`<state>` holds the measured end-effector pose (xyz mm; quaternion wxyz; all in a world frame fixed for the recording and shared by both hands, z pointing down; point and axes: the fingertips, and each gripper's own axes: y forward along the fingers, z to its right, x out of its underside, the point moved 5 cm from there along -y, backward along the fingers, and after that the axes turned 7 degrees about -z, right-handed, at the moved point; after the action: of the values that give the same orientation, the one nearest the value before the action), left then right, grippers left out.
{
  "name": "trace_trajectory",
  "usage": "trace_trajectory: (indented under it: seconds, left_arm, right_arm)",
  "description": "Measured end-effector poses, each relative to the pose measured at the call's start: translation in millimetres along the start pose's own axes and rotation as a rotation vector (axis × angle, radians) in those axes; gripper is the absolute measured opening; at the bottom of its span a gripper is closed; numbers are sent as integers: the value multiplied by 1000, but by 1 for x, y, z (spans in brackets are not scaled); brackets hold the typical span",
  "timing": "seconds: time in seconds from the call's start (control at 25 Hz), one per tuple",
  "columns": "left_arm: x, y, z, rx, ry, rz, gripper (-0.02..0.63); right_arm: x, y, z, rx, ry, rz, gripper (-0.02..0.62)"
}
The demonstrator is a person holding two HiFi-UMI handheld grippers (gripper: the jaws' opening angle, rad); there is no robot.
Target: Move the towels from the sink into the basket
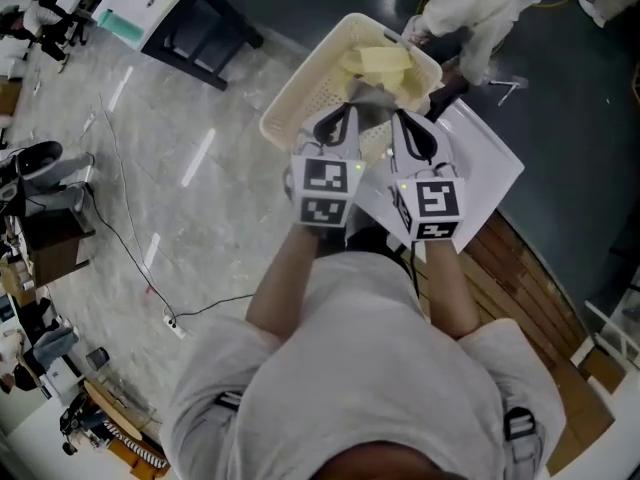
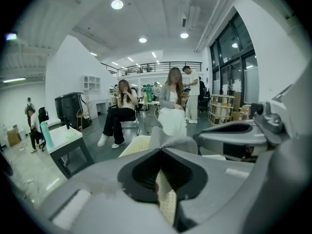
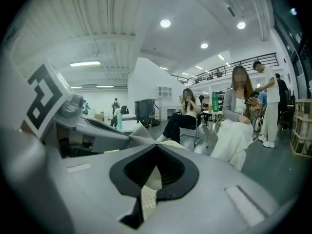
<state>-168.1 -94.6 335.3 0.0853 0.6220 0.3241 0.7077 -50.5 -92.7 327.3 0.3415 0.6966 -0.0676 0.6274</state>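
A grey towel (image 1: 371, 101) hangs between my two grippers over the near rim of the cream perforated basket (image 1: 298, 96). A yellow towel (image 1: 381, 64) lies inside the basket. My left gripper (image 1: 346, 110) is shut on the grey towel's left part, whose fold (image 2: 171, 141) bulges above its closed jaws. My right gripper (image 1: 398, 118) is shut on the other end, and a grey corner (image 3: 138, 132) sticks up at its tips. The white sink (image 1: 487, 172) sits under and to the right of the grippers; its inside is hidden.
The basket stands on the floor beside the wooden counter (image 1: 530, 293). A dark table (image 1: 196, 30) is at the upper left. A person in white (image 1: 482, 6) sits just beyond the basket. A cable (image 1: 130, 238) trails across the floor at left.
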Motion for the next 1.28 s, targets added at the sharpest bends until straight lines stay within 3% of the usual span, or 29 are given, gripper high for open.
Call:
trace_trajectory:
  seconds: [0.2, 0.4, 0.72, 1.28]
  left_arm:
    - [5, -7, -32, -56, -37, 0, 26]
    - [12, -7, -44, -61, -49, -22, 26]
    - [17, 8, -47, -30, -54, -48, 26]
    - [31, 67, -58, 72, -44, -170, 26]
  right_arm:
    - [-10, 21, -17, -45, -21, 8, 6]
    - [-15, 33, -28, -66, -30, 0, 6]
    - [-12, 46, -28, -59, -20, -20, 6]
    - [-3, 78, -10, 0, 26, -77, 6]
